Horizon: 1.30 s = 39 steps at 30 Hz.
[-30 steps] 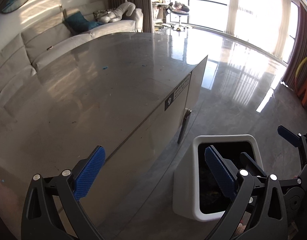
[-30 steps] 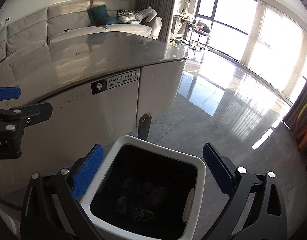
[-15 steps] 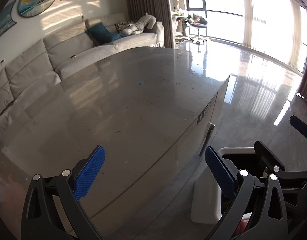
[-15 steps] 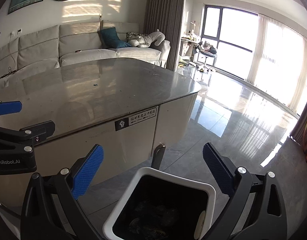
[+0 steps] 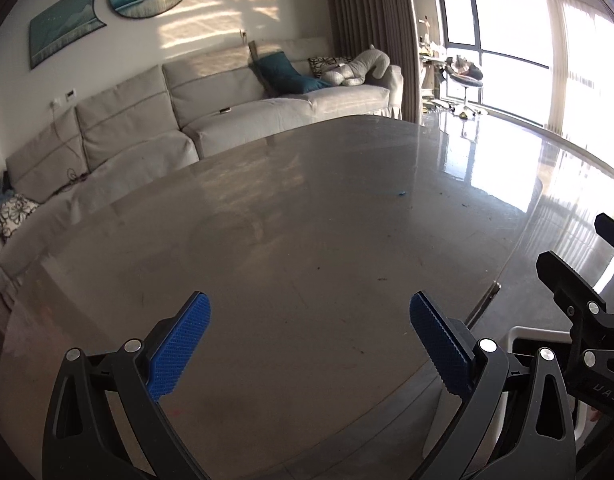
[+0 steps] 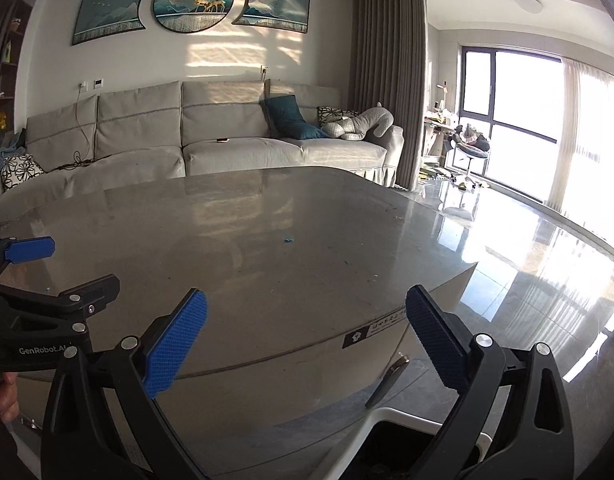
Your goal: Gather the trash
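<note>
Showing only in right view: bin [image 6: 391, 416] interior; both left gripper [image 5: 309, 344] and right gripper [image 6: 307, 338] spread wide, empty, raised since above table [image 5: 287, 220].

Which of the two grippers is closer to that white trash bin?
Right. The right gripper hangs just above the white trash bin; the left gripper is over the table, beside it.

Polished stone-look tabletop [image 5: 291, 240] and glossy floor [image 6: 527, 264] catch window light.
Sofa [image 6: 227, 140] in matt grey cloth; gripper pads [image 5: 179, 344] are blue, finely textured; trash bin [image 6: 391, 416] rim smooth white plastic.
</note>
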### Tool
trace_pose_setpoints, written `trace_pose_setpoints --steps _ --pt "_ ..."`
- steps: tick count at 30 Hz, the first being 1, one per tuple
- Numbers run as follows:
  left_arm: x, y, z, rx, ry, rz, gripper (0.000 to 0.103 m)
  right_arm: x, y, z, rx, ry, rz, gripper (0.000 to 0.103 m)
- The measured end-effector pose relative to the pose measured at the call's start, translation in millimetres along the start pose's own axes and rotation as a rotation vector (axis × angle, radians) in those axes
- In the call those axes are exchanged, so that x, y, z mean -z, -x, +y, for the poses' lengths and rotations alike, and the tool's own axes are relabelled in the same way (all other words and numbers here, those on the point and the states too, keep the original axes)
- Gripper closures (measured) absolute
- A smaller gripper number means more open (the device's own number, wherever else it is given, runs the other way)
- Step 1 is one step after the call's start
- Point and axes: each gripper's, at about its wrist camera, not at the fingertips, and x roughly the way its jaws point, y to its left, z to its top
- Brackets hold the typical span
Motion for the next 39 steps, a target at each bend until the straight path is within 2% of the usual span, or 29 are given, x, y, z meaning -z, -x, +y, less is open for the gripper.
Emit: trace_pose_setpoints --steps 8,13,19,22,27,39 --pt "-3.7 3.1 62.9 -0.076 0.102 0.006 0.005 -36.9 -25.5 53.5 -0.158 0.079 -0.045 0.004" --pt "-6.8 -6.4 85.6 -0.111 0.129 -0.002 0.005 -44.2 -25.5 74.4 -0.207 0.099 -0.078 0.004" --pt "-9.1 -7.4 96.4 -0.134 0.132 -0.015 0.005 -42.2 -31.2 82.8 -0.227 0.103 -0.066 0.004" --pt "-8.0 -7.0 95.7 -0.111 0.134 -0.012 0.005 -42.0 -32.1 86.4 -0.230 0.099 -0.064 0.004" --pt "-7.1 -5.3 94.4 -0.144 0.124 -0.028 0.005 -41.1 -30.2 90.3 -0.233 0.092 -0.067 0.004" --pt "-6.2 -6.1 106.9 -0.145 0.175 -0.024 0.005 -40.1 -28.6 85.7 -0.223 0.073 -0.075 0.004"
